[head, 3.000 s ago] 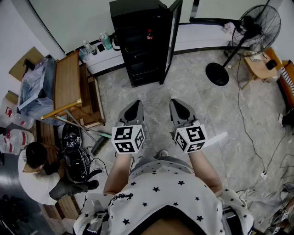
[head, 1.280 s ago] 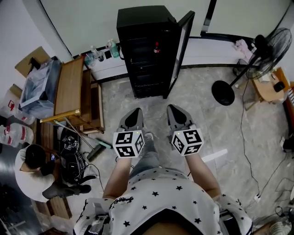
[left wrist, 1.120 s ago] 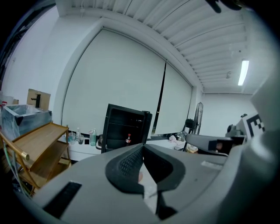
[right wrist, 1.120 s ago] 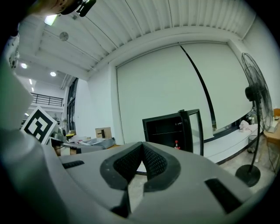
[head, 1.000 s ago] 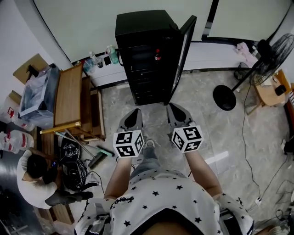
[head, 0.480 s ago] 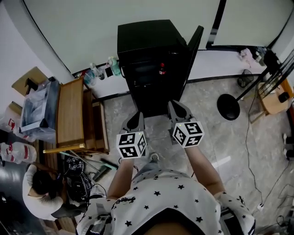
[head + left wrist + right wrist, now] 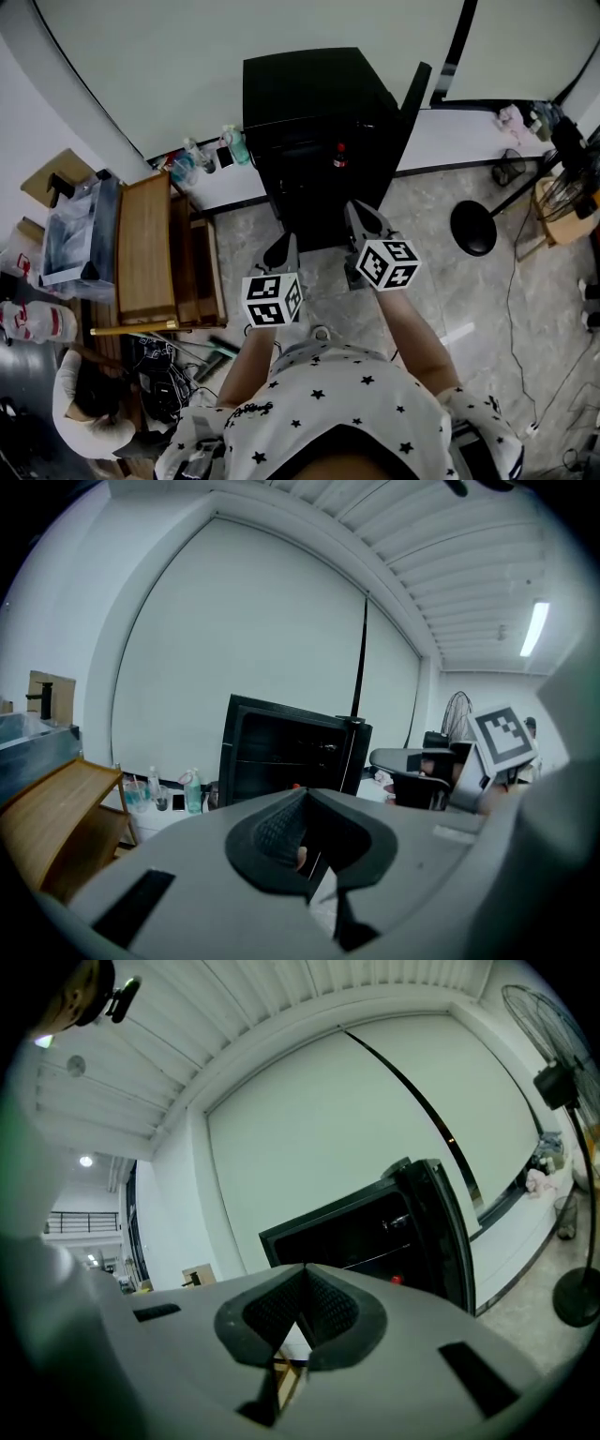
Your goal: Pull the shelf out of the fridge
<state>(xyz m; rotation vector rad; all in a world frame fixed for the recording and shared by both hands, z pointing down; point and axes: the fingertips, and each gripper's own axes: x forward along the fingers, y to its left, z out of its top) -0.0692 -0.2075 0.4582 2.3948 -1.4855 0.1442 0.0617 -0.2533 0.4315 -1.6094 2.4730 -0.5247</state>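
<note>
The black fridge [image 7: 309, 112] stands against the back wall with its door [image 7: 413, 101] swung open to the right. Inside it are dark wire shelves [image 7: 384, 1252] and a small red-capped item [image 7: 339, 150] on one of them. Both grippers are held side by side in front of the open fridge, a short way off it and touching nothing. My left gripper [image 7: 284, 246] is shut and empty, its tips pointing at the fridge's lower front. My right gripper [image 7: 359, 214] is also shut and empty, slightly higher and nearer the compartment. The fridge [image 7: 291, 752] fills the middle of the left gripper view.
A wooden bench [image 7: 145, 248] stands left of the fridge, with bottles [image 7: 206, 155] on the white ledge behind it. A fan's round base [image 7: 473, 228] sits on the floor at right. A crouching person [image 7: 89, 412] and cables [image 7: 169, 375] are at lower left.
The person has walked toward the fridge, which now appears larger and closer. Both grippers have come forward up to its front. The jaws have stayed shut throughout.
</note>
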